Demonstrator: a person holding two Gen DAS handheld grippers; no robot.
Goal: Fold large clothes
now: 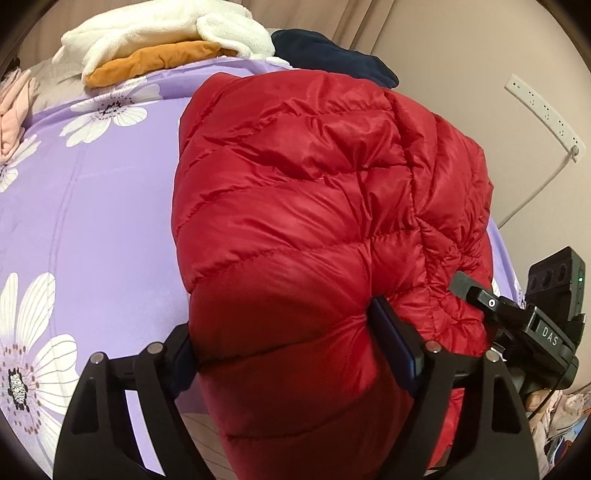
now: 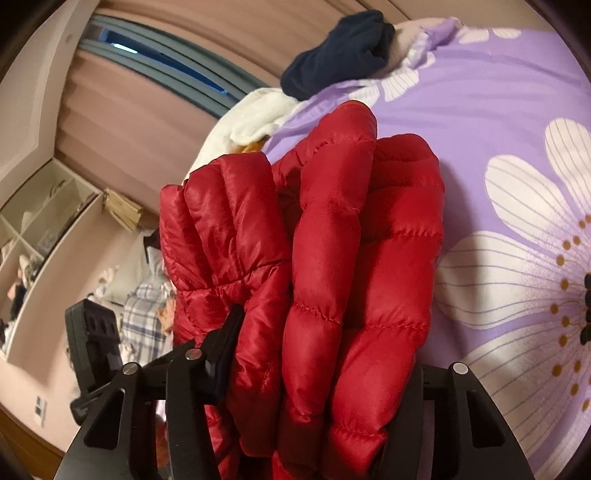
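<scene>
The red down jacket (image 1: 295,206) is being clamped by the left gripper (image 1: 291,347), its pads pressed into a thick puffy fold at the near edge. Several bunched quilted layers (image 2: 325,266) are being squeezed between the fingers of the right gripper (image 2: 321,373), seen beside the jacket in the left wrist view (image 1: 517,317). The jacket is being held folded over the purple flowered bedsheet (image 1: 110,192). Farther back on the bed, a white fleece garment (image 1: 155,33) is lying on an orange one (image 1: 155,61), and a navy garment (image 1: 332,51) is lying near the curtain.
</scene>
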